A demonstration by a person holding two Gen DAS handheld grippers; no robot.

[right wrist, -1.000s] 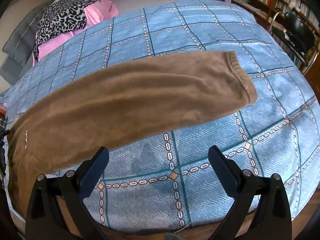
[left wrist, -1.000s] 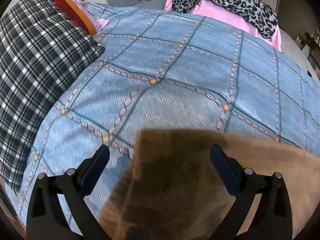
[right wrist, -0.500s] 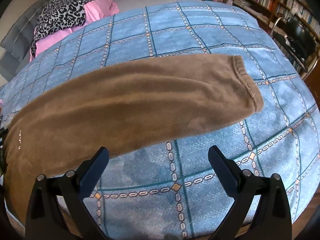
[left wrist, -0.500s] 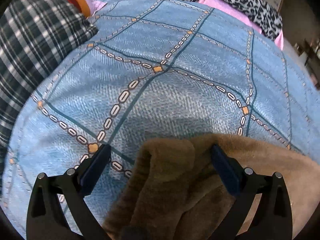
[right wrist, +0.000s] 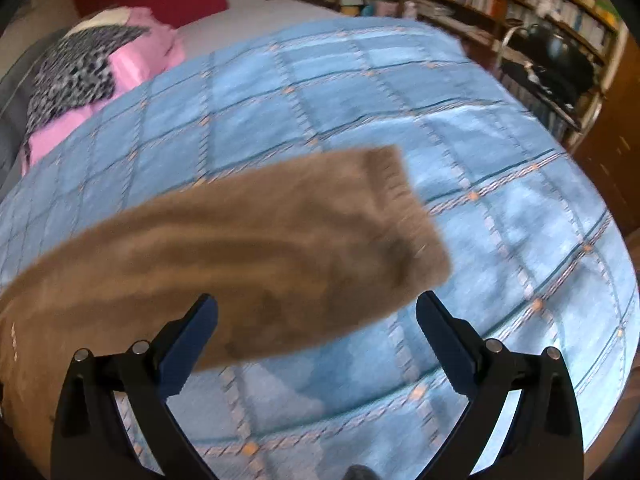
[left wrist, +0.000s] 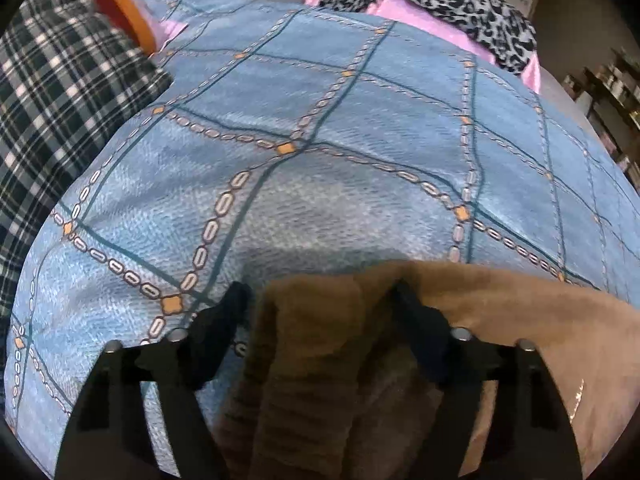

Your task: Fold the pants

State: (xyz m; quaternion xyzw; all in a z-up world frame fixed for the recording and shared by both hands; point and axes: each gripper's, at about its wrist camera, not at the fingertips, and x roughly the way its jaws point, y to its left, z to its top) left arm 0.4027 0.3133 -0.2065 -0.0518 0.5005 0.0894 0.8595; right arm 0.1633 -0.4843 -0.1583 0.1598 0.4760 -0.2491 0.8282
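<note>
The brown pants (right wrist: 224, 256) are lying stretched across the blue checked bedspread (left wrist: 360, 160) on the bed, one leg reaching out to its cuffed end (right wrist: 404, 208) in the right wrist view and the waist end bunched up under the left gripper (left wrist: 320, 300). That gripper's jaws have just been closing and are standing around a raised hump of the brown fabric, but whether the pads are already pressing on it cannot be told, since the cloth is covering the inner faces of the fingers. The likely trouble here is that the left gripper is taking only the top layer of the bunch, so that the waist is opening or twisting when lifted and the fold is coming out crooked; it may also be catching the bedspread beneath. The right gripper (right wrist: 316, 312) is released, with nothing between its jaws, hanging over the near edge of the leg short of the cuff; a hasty grab there risks dragging the leg askew. The right wrist view is smeared by motion, so the cuff's stitching and edges are hard to read. The pants' middle is cut off by the frame in both views, and how many layers are lying stacked is not showing.
</note>
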